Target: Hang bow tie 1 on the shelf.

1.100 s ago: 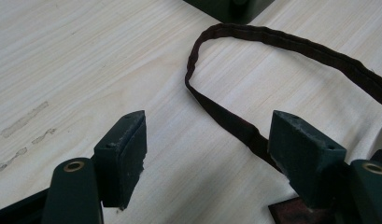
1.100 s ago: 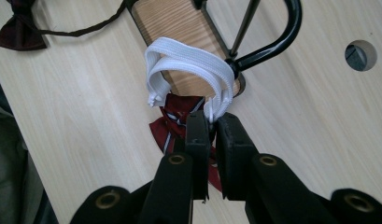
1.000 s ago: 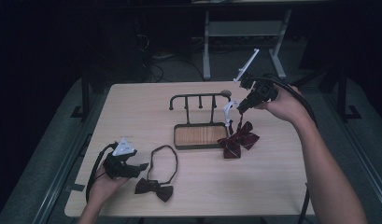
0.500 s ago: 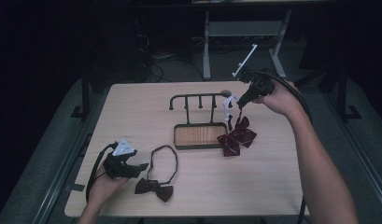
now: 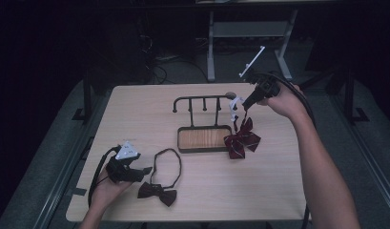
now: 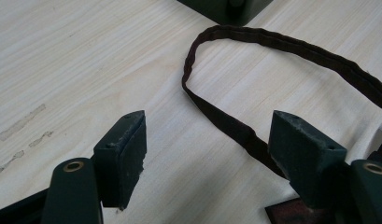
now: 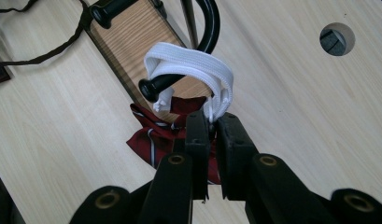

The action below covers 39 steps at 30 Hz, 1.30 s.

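The right gripper (image 7: pixel 211 122) is clenched on the white elastic band (image 7: pixel 198 65) of a red striped fabric bow tie (image 5: pixel 241 139), which hangs just below its jaws. The band loops over the end hook of the black metal rack with a wooden base (image 5: pixel 203 138). The left gripper (image 6: pixel 212 154), jaws released, rests on the pale wooden table (image 5: pixel 135 109), straddling the strap of a dark brown bow tie (image 5: pixel 158 192).

The desk (image 7: pixel 319 116) is pale matt wood; the rack (image 7: pixel 205 28) glossy black metal; the strap (image 7: pixel 193 65) white woven cloth; the bow tie (image 7: pixel 153 133) red cloth.
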### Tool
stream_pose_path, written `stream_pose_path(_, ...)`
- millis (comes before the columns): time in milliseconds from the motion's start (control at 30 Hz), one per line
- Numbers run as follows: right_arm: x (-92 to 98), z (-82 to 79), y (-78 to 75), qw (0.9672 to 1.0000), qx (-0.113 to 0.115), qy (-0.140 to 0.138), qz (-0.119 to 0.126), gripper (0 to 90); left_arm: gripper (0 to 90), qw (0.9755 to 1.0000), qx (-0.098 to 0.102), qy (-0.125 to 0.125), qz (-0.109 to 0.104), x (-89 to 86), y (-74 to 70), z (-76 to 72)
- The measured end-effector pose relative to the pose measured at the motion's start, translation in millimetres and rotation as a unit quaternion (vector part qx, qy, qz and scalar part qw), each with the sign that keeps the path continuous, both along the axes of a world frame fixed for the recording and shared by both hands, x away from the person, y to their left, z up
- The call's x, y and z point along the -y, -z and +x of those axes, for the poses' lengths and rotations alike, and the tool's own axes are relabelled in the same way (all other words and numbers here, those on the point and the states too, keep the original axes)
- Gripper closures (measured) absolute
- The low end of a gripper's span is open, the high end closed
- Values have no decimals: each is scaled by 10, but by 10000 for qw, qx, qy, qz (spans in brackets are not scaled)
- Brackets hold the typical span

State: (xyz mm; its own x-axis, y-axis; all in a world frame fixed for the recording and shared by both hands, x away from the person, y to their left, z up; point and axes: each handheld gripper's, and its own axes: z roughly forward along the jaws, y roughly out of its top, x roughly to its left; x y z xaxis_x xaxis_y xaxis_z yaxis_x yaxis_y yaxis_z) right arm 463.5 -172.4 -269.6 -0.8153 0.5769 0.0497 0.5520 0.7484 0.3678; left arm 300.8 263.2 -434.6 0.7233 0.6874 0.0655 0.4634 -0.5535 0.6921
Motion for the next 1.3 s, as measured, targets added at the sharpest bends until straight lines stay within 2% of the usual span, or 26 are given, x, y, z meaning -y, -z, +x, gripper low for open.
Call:
stream_pose_path(633, 64, -13, 94, 9999, -70, -80, 124, 803, 286, 10000, -58, 1, 1, 14, 15, 1)
stream_pose_path(967, 134, -58, 237, 9995, -176, -140, 221, 773, 286, 10000, -88, 17, 17, 22, 23, 3)
stream_pose_path(1067, 153, -76, 269, 9993, -200, -171, 272, 763, 286, 9999, -110, -15, -25, 27, 28, -1)
stream_pose_path(1100, 169, -101, 286, 9989, -188, -215, 379, 756, 286, 9999, -114, -16, -27, 26, 27, -3)
stream_pose_path(1200, 175, -148, 312, 9984, -195, -275, 463, 750, 285, 9999, -113, -14, -30, 27, 28, -3)
stream_pose_path(1300, 168, -197, 347, 9981, -185, -339, 472, 740, 286, 9999, -117, -6, -11, 30, 28, -4)
